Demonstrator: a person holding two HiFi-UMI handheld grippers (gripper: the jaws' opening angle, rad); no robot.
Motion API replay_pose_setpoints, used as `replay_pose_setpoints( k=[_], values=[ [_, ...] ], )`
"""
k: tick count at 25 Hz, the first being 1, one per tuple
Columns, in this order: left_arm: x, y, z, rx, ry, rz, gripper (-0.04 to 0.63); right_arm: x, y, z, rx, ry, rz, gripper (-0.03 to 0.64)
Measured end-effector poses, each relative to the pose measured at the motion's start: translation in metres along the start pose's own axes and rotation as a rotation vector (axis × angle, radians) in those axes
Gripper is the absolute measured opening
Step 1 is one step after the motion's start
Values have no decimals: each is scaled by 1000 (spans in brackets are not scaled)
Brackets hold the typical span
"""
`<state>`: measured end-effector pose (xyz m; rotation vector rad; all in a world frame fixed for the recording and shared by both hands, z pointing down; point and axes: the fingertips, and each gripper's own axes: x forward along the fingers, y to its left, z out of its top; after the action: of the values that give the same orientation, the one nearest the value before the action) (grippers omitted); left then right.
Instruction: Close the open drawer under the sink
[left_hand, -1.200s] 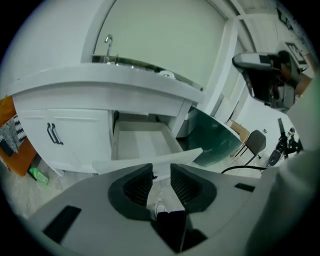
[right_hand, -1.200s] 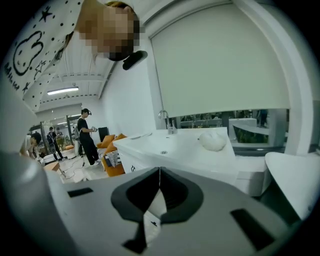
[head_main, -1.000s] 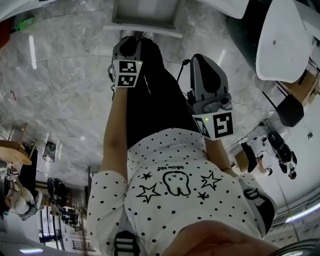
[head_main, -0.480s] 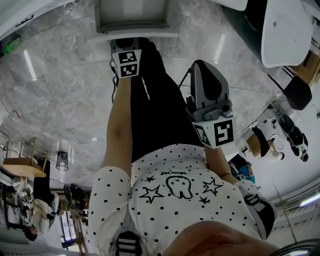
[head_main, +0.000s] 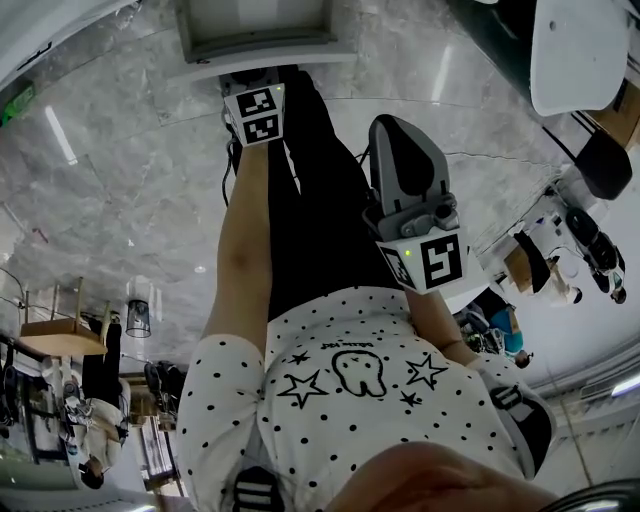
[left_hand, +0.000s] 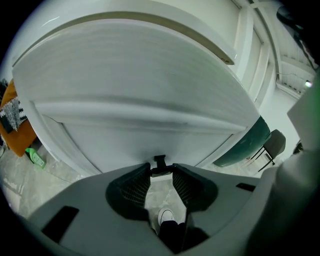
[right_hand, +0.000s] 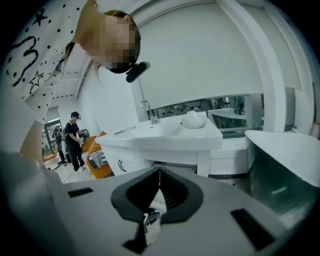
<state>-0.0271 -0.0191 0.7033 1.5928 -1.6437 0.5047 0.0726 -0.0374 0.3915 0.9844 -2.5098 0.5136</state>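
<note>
head view: left claw just beside the front edge of the open drawer, right claw nearer the body and well apart from that drawer. left gripper view: jaws spread apart and just now opening wider, nothing between them but floor and a shoe below, white drawer front just past the tips. right gripper view: jaws pressed together on nothing, sink and faucet well ahead, a bystander off to the left.

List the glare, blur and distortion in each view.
Head view: fisheye bends the marble floor, lamp glare streaks it. Left gripper view: white drawer front soft, corners dark. Right gripper view: sink sharp, mosaic patch over a face.
</note>
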Motion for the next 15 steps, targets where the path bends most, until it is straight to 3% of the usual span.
replay_pose_setpoints(
  k=[15],
  values=[
    [0, 1, 2, 3, 14, -25, 135, 3, 7, -2, 7, 11, -20, 14]
  ],
)
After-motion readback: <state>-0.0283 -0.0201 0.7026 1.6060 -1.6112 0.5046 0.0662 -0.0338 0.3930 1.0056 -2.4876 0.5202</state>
